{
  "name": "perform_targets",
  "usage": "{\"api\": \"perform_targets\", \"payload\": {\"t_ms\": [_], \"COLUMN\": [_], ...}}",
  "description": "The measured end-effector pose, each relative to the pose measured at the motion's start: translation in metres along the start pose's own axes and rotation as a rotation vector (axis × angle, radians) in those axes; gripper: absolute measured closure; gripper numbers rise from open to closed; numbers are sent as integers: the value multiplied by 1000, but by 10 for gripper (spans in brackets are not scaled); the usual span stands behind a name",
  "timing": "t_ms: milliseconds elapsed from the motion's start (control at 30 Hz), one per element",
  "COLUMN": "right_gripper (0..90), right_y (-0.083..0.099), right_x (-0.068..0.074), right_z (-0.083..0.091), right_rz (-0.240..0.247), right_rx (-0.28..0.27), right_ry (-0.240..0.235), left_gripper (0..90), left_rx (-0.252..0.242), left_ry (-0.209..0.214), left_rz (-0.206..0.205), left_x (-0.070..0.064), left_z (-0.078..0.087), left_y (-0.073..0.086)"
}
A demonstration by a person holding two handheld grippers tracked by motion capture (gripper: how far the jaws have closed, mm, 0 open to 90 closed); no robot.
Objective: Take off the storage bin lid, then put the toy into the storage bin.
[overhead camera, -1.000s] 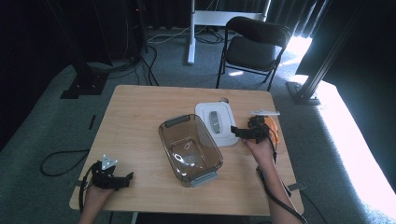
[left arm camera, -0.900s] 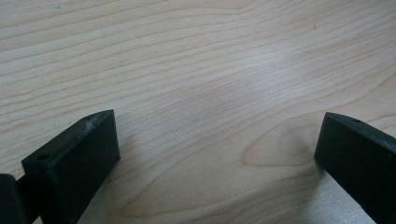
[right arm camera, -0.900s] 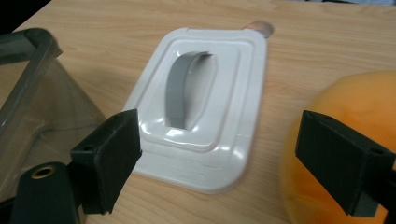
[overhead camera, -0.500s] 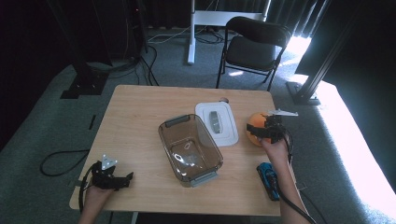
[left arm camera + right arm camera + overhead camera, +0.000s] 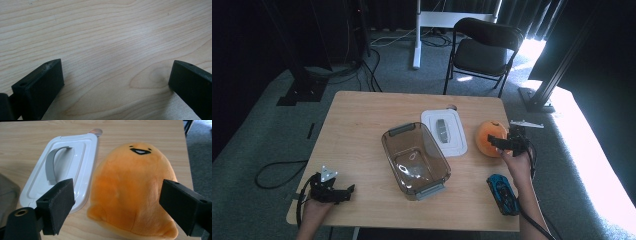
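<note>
wooden table (image 5: 362, 130) | grey carpet, black chair (image 5: 484, 50) | both tools apart: right (image 5: 498, 143) at orange plush (image 5: 487, 136)

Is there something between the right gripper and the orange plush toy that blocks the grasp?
Nothing visible does. The right gripper is open, with its fingers on either side of the orange plush toy. The white lid lies beside the toy, close to one finger, not in between.

orange plush toy (image 5: 132, 192) lying on the table (image 5: 362, 125) beside white lid (image 5: 65, 170).
</note>
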State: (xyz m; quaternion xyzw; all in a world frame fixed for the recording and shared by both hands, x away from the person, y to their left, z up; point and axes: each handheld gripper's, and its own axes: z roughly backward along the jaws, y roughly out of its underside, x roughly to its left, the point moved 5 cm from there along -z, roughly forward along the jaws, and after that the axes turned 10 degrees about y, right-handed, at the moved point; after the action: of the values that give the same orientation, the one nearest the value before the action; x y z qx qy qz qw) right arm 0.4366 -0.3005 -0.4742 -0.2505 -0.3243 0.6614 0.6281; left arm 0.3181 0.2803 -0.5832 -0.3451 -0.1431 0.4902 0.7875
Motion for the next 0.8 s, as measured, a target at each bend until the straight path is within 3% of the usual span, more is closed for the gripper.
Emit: {"api": "perform_targets", "payload": {"t_ms": [333,800], "right_gripper": [121,124], "right_y": [0,5], "right_x": [-11,-22], "right_z": [0,-14], "right_rz": [-30,-63], "right_rx": [8,46], "right_ry": [23,42], "left_gripper": [2,2], "left_rx": [0,0], "left_ry": [-1,-1], "left_rz": [1,1], "left_x": [0,0], "left_z": [0,0], "left_y": [0,0]}}
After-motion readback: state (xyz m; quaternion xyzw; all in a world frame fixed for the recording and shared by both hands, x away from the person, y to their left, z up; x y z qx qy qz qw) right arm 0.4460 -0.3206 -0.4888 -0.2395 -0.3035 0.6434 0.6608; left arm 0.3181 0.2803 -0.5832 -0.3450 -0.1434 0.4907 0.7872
